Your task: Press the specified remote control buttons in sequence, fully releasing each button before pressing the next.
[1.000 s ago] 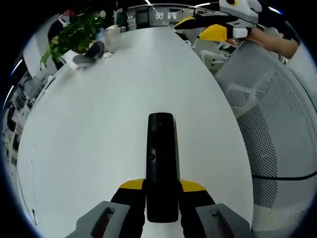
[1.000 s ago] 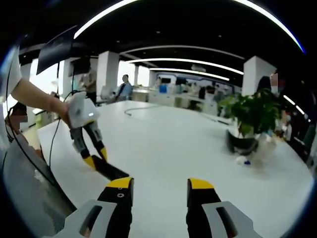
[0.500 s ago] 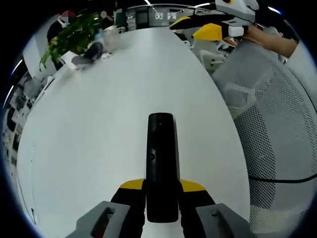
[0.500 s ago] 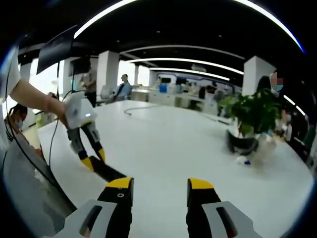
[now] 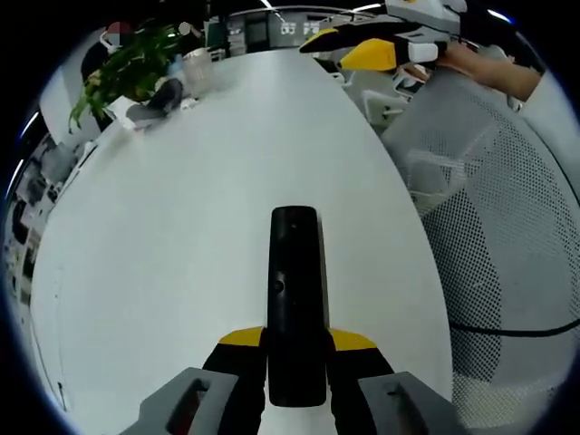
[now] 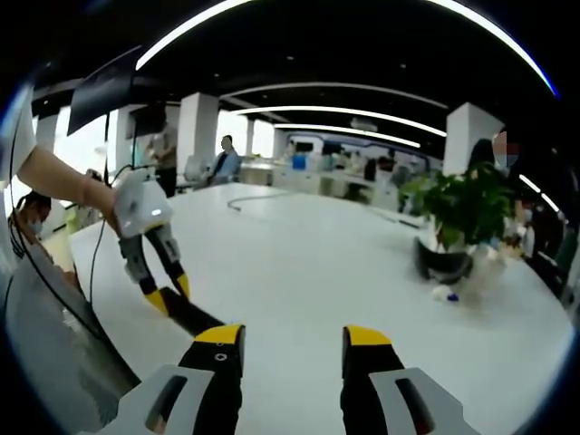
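Note:
A long black remote control (image 5: 295, 299) points away from me over the white table (image 5: 181, 236), and my left gripper (image 5: 295, 349) is shut on its near end, yellow-tipped jaws on either side. In the right gripper view the same left gripper (image 6: 168, 297), held by a hand, clamps the remote (image 6: 195, 317) just above the table (image 6: 308, 263) at the left. My right gripper (image 6: 292, 337) is open with nothing between its jaws and hovers above the table, clear of the remote. The right gripper (image 5: 362, 50) also appears far off at the top of the left gripper view.
A potted plant (image 5: 131, 63) stands at the table's far end, with a dark pot (image 6: 444, 258) and small items by it. A white mesh chair (image 5: 507, 236) stands along the table edge. People (image 6: 227, 159) stand in the office background.
The left gripper with the remote has drifted slightly lower and nearer the table edge in the right gripper view. Both grips are unchanged.

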